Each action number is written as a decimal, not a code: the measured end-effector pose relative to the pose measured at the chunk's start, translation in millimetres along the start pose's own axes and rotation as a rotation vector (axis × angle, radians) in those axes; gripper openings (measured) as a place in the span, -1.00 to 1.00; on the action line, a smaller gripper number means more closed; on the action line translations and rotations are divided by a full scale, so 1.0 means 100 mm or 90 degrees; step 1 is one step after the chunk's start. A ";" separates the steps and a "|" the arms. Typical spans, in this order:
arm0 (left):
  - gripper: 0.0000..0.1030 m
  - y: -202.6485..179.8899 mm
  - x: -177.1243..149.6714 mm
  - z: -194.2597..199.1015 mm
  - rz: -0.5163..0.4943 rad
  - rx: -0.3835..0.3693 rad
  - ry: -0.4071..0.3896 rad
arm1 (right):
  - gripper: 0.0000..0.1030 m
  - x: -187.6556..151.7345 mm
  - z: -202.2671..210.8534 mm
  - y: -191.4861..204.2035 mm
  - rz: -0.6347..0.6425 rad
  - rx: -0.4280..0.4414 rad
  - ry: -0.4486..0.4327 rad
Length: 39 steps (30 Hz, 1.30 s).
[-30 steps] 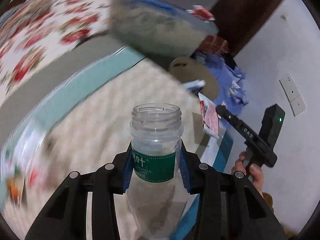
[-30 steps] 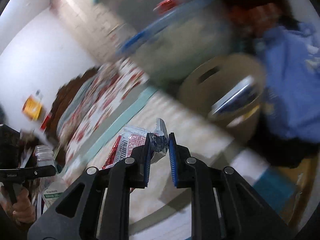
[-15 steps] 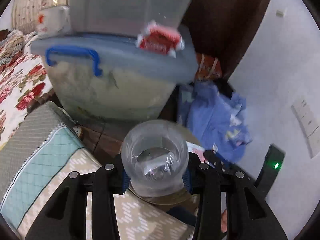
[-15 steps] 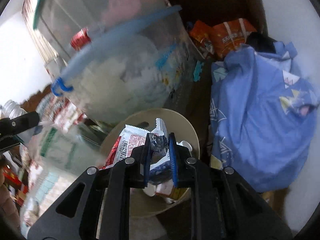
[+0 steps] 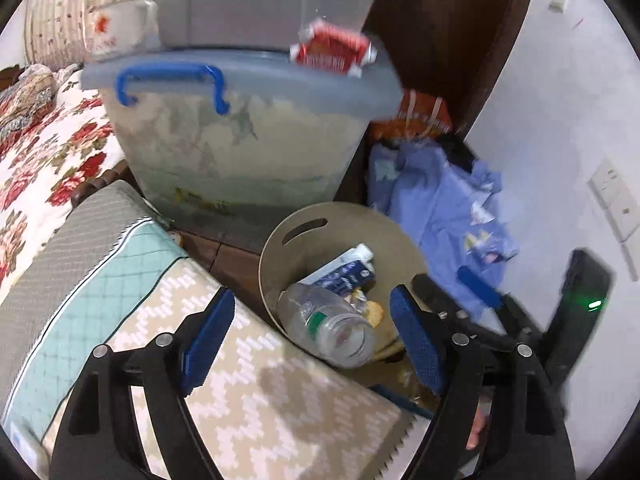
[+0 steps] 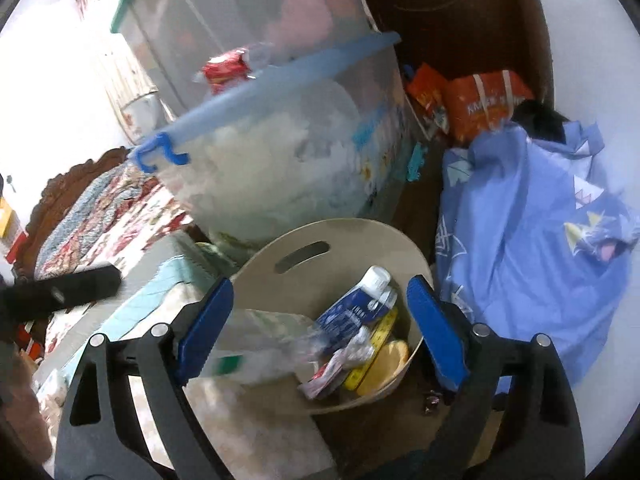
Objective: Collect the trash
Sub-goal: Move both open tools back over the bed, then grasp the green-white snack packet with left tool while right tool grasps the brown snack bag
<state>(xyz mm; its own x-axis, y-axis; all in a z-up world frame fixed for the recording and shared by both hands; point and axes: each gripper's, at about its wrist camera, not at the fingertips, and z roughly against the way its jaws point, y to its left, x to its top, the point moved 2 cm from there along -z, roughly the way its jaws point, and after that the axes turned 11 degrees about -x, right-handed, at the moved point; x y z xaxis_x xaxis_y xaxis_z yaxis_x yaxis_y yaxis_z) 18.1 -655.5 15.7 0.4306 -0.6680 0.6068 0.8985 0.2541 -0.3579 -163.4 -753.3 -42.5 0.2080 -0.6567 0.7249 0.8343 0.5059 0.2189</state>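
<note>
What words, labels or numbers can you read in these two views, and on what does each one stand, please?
None can be quoted with confidence.
Orange bag: pale capital lettering, blurred.
Blue and white carton in the beige bin: print too small.
Clear bottle: green band, text unreadable.
Red packet on the storage box lid: white print, blurred.
</note>
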 end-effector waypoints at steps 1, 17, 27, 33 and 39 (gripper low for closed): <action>0.48 0.00 -0.06 0.18 0.008 -0.014 -0.012 | 0.66 -0.04 0.06 0.04 0.000 0.005 -0.001; 0.59 1.06 -2.19 2.39 0.131 0.026 -0.064 | 0.11 -0.42 0.01 0.16 0.032 -0.073 0.130; 0.57 2.40 -3.57 4.07 0.401 0.181 -0.213 | 0.12 -0.54 0.65 1.30 0.055 0.109 0.084; 0.57 2.63 -3.86 4.23 0.443 0.151 -0.239 | 0.12 -1.07 0.68 2.69 0.144 0.274 0.197; 0.57 2.64 -4.01 4.11 0.449 0.104 -0.240 | 0.12 -1.87 0.73 4.60 0.341 0.370 0.319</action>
<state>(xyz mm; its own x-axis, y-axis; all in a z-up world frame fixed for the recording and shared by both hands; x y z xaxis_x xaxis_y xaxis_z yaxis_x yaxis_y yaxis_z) 117.3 -32.9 -30.4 0.8730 -0.0401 0.4861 0.3943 0.6446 -0.6549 144.1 -356.7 -30.1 0.7996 -0.3518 0.4867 0.2057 0.9219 0.3283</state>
